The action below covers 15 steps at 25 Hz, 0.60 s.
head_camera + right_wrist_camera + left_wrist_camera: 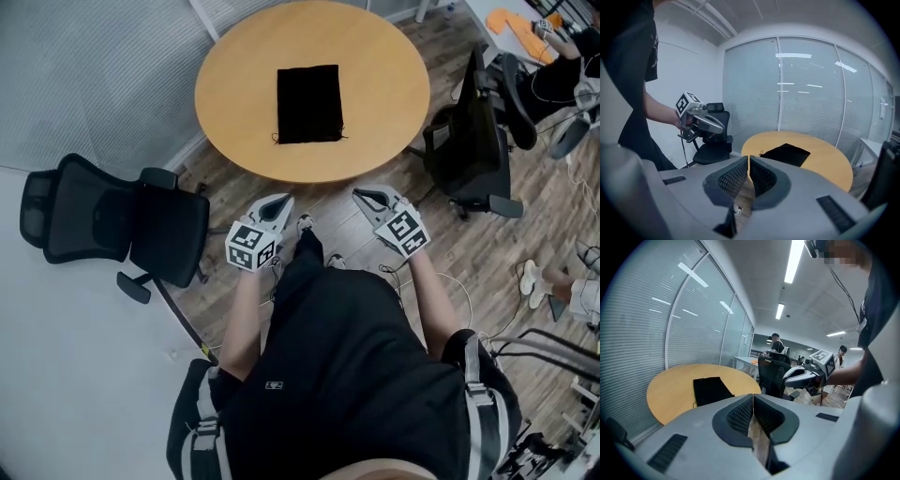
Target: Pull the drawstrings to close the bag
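A flat black drawstring bag (308, 103) lies in the middle of a round wooden table (225, 84). Thin string ends (276, 141) poke out at the corners of its near edge. My left gripper (284, 199) and right gripper (361, 194) hover side by side off the table's near edge, above the floor and well short of the bag. Both are shut with nothing between the jaws. The left gripper view shows its shut jaws (753, 397), the bag (711, 390) beyond and the right gripper (806, 376). In the right gripper view the bag (786, 153) lies past its jaws (748, 159).
A black office chair (112, 220) stands left of me and another (473, 141) at the table's right. A blind-covered glass wall (103, 66) curves behind the table. Desks and people sit at the far right (553, 37). The floor is wood planks.
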Each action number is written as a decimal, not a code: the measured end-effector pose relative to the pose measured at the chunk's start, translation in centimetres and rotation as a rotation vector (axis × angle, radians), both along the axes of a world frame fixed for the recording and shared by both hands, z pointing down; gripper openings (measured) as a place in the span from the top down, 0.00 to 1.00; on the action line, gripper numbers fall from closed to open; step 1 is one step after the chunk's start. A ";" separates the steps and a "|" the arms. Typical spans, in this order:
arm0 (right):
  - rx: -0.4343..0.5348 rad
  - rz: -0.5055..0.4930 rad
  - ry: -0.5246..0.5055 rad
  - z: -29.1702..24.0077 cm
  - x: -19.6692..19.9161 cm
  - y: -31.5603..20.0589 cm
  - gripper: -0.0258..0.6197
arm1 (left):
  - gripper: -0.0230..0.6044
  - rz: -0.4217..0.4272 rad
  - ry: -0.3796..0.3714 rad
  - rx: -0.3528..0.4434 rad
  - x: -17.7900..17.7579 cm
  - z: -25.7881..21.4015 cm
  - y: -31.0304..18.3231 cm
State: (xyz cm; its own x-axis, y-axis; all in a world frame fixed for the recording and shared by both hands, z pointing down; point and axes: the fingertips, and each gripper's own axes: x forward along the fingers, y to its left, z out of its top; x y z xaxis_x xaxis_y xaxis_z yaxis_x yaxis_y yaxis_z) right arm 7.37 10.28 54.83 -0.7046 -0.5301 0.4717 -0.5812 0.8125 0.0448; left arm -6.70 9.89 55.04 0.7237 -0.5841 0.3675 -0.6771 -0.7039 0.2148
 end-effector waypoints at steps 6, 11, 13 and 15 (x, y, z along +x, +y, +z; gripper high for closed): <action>-0.016 0.037 0.022 0.7 0.1 -2.3 0.86 | 0.94 -0.001 0.010 -0.025 -1.2 1.0 -2.9; -0.031 0.078 0.038 1.3 0.1 -5.1 0.85 | 0.94 0.005 0.013 -0.041 -2.4 1.8 -6.0; -0.036 0.091 0.042 1.4 -0.1 -6.2 0.86 | 0.94 0.010 0.009 -0.050 -3.0 2.2 -7.3; -0.041 0.101 0.049 1.5 -0.4 -7.3 0.86 | 0.94 0.017 0.006 -0.059 -3.5 2.8 -8.6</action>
